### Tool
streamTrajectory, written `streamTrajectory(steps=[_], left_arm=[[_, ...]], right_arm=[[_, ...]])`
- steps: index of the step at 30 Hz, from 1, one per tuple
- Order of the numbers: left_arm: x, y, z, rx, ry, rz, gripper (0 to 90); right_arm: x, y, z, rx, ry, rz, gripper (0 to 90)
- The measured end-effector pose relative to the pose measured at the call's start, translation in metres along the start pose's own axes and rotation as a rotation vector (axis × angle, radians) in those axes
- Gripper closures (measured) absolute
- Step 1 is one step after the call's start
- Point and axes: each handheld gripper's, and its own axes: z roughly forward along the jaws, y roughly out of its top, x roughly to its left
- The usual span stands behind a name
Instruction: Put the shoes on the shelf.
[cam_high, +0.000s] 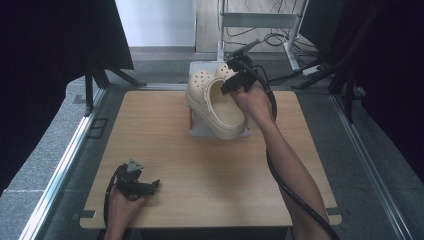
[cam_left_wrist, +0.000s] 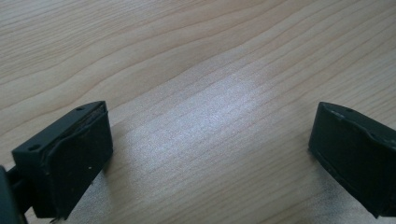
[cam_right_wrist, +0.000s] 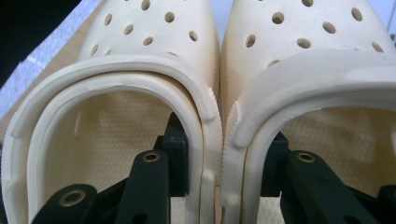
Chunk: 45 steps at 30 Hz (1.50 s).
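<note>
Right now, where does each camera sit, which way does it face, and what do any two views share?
High view: above the person's side, looking forward and down on the wooden table; both forearms show.
Left gripper view: rides the left gripper, facing bare tabletop between open jaws.
Right gripper view: rides the right gripper, clamping the adjoining walls of two cream clogs.
Shared: high and right views show the clogs.

pair of clogs (cam_high: 215, 102) side by side at upper centre of frame, over white stand (cam_high: 200, 131) at table (cam_high: 165, 150) far edge, right gripper (cam_high: 239, 80) just right of clogs, left gripper (cam_high: 145, 186) lower left on table
</note>
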Motion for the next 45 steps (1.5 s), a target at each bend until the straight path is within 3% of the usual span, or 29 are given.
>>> streamTrajectory(steps=[17, 25, 35, 40, 45], left_arm=[[0.000, 0.000, 0.000, 0.001, -0.001, 0.000, 0.0], [0.000, 0.001, 0.000, 0.003, -0.007, 0.002, 0.0], [0.000, 0.000, 0.000, 0.002, -0.005, 0.002, 0.0], [0.000, 0.000, 0.000, 0.002, -0.005, 0.002, 0.0], [0.000, 0.001, 0.000, 0.002, -0.006, 0.004, 0.0]], right_arm=[[-0.020, 0.045, 0.045, -0.025, -0.110, 0.180, 63.9], [-0.029, 0.060, 0.069, -0.042, -0.126, 0.239, 63.9], [-0.030, 0.075, 0.092, -0.058, -0.156, 0.260, 63.9], [-0.032, 0.072, 0.102, -0.033, -0.162, 0.247, 62.9], [-0.036, 0.065, 0.100, -0.078, -0.134, 0.199, 54.3]])
